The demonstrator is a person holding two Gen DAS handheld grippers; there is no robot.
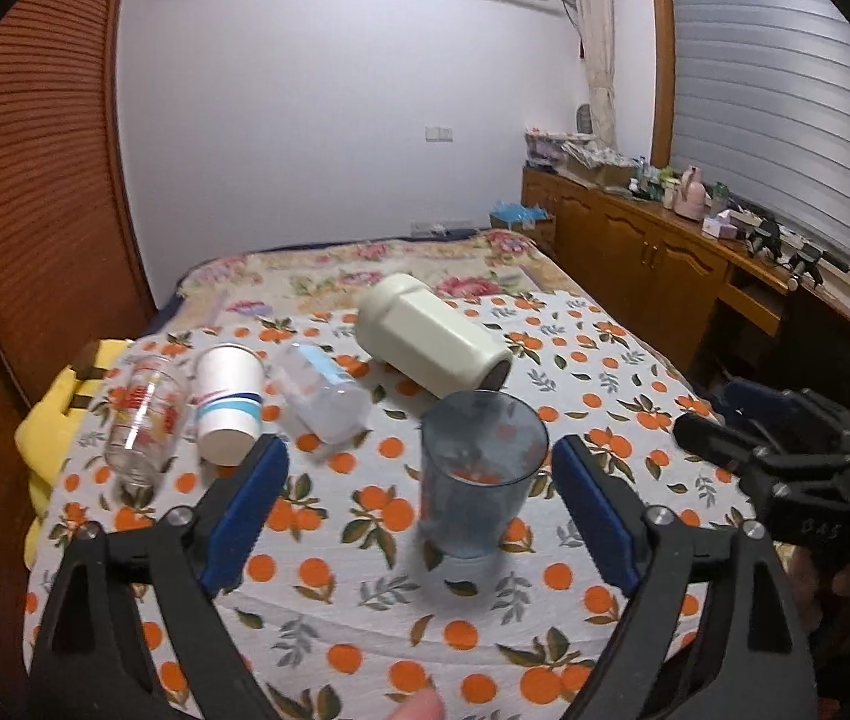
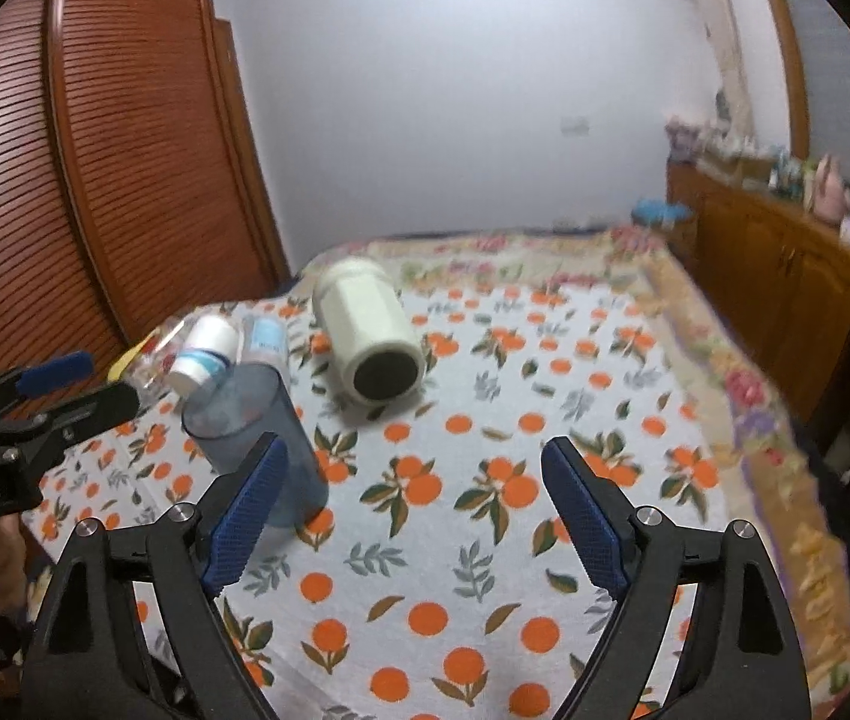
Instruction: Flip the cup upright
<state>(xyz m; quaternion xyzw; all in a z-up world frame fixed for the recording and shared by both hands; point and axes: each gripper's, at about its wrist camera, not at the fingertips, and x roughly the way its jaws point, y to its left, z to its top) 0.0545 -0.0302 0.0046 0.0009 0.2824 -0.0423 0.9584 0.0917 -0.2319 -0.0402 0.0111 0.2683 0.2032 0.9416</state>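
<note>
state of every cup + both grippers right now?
blue cup: upright, mouth up, free between open jaws
cream cup: on its side, mouth toward the cameras
clear plastic cup: on its side
paper cup: lying tilted, base toward the camera
printed glass: lying down
left gripper: open, holds nothing
right gripper: open, holds nothing

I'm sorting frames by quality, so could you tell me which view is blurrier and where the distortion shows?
Right wrist view: blurred throughout, worst on the cabinet and the cloth's right edge; the white cup is soft. Left wrist view: sharper, though the blue cup smears slightly. Both: fisheye bends the wardrobe and leaves dark corners.
</note>
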